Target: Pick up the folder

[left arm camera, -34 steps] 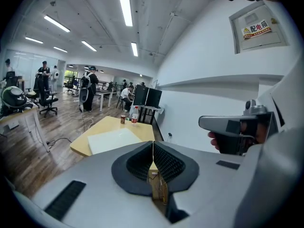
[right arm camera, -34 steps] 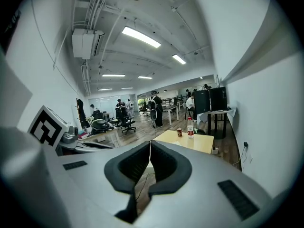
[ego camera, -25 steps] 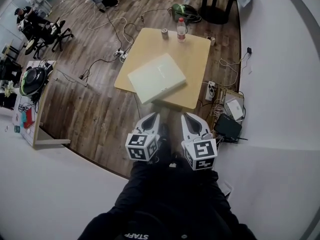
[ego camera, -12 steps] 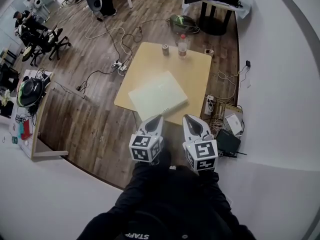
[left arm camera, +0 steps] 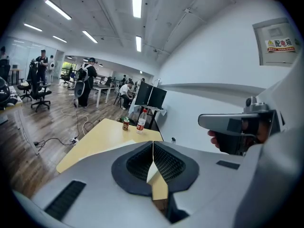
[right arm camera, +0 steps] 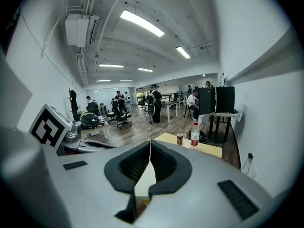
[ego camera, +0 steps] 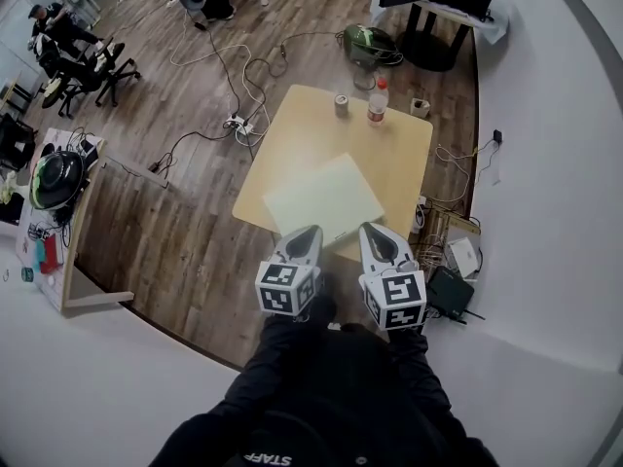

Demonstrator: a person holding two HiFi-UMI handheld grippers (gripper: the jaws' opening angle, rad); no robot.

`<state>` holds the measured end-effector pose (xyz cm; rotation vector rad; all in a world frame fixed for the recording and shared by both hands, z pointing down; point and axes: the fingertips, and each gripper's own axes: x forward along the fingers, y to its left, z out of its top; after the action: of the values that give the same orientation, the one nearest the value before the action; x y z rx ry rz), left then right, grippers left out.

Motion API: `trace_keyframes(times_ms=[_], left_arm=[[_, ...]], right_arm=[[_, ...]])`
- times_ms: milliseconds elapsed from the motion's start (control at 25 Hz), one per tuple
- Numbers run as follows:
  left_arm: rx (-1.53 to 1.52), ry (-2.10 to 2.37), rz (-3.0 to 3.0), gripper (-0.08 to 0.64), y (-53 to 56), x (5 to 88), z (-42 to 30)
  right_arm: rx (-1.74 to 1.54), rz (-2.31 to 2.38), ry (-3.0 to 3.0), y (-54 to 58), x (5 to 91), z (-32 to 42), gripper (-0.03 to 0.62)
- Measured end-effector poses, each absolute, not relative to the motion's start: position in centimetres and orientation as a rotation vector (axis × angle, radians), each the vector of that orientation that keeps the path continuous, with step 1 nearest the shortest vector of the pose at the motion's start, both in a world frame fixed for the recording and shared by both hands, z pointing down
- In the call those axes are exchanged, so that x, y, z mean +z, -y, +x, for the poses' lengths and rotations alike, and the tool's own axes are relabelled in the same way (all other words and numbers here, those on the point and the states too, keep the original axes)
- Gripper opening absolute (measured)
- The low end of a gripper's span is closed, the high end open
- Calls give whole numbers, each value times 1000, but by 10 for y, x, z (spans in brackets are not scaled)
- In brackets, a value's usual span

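A pale, flat folder lies on the near half of a light wooden table. Both grippers are held side by side just short of the table's near edge, each pointing at the folder. My left gripper is shut with nothing in it, and its jaws meet in the left gripper view. The right gripper is likewise shut and empty. Neither touches the folder. In each gripper view a pale patch of folder shows below the closed jaws.
At the table's far edge stand a water bottle, a can and a small cup. Cables trail over the wooden floor at left. Boxes and a router lie by the white wall at right. A low shelf stands at left.
Both grippers have moved forward together toward the table, still shut. Their tips now sit at the table's near edge, by the folder's near side.
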<state>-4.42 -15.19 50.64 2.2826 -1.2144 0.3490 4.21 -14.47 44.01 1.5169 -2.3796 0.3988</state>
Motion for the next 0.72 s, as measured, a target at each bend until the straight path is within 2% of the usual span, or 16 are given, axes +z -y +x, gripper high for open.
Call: trace_keyframes(times_ms=[720], left_arm=[[395,1193,2152,34,201,564,-95]], right_arm=[[520,1509,2251,209,500,25,25]])
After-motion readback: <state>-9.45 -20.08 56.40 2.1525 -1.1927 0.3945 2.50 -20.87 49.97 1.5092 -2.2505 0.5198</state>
